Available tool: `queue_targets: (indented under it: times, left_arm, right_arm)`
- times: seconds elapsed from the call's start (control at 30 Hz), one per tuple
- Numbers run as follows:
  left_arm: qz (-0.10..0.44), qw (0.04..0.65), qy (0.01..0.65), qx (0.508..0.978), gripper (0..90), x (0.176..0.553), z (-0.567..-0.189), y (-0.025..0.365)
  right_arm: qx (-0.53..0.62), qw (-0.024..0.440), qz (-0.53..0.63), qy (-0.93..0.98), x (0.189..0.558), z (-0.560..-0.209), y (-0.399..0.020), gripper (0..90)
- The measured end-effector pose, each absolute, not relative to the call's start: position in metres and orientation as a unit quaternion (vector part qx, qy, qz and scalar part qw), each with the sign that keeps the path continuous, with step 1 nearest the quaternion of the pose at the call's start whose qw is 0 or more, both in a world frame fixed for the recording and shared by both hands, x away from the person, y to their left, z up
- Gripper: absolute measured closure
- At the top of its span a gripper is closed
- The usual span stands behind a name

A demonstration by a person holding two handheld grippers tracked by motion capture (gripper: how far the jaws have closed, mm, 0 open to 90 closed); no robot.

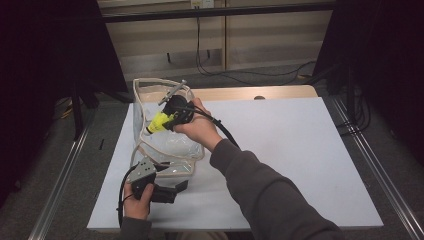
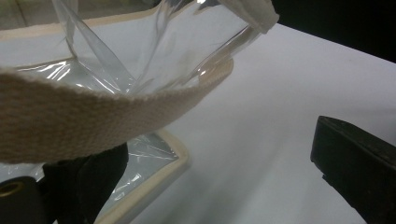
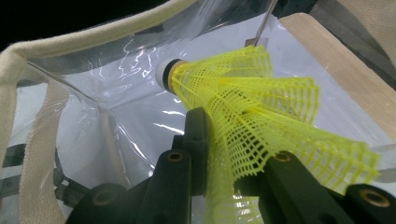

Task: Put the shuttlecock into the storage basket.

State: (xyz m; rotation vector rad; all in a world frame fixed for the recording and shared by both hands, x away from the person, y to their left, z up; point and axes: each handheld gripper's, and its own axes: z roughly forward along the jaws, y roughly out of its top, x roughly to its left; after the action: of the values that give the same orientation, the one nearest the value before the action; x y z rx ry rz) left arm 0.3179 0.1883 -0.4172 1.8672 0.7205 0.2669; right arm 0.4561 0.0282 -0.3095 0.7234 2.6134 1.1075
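2 hand-held grippers share the work: the right hand-held gripper [image 3: 224, 186] is clenched on the skirt of a yellow plastic shuttlecock [image 3: 252, 107], whose long axis runs straight ahead of its jaws, white cork nose leading into the mouth of the clear tote bag [image 1: 165, 125]. The bag's opening lies just ahead of and below that nose, so the drop turns on pushing along this axis. Nearer the person, the left hand-held gripper [image 1: 170, 189] sits at the bag's near edge with the cream webbing strap [image 2: 84, 116] against 1 jaw; I cannot tell whether it is clamped, on the white counter [image 1: 290, 150].
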Motion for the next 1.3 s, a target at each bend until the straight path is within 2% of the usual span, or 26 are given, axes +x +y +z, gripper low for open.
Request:
queue_targets:
  times: [1.3]
  left_arm:
    - [0.113, 0.534, 0.298, 0.783, 4.0, 0.317, -0.417, 0.188]
  right_arm:
    - [0.253, 0.099, 0.376, 0.886, 0.458, -0.317, 0.044, 78.8]
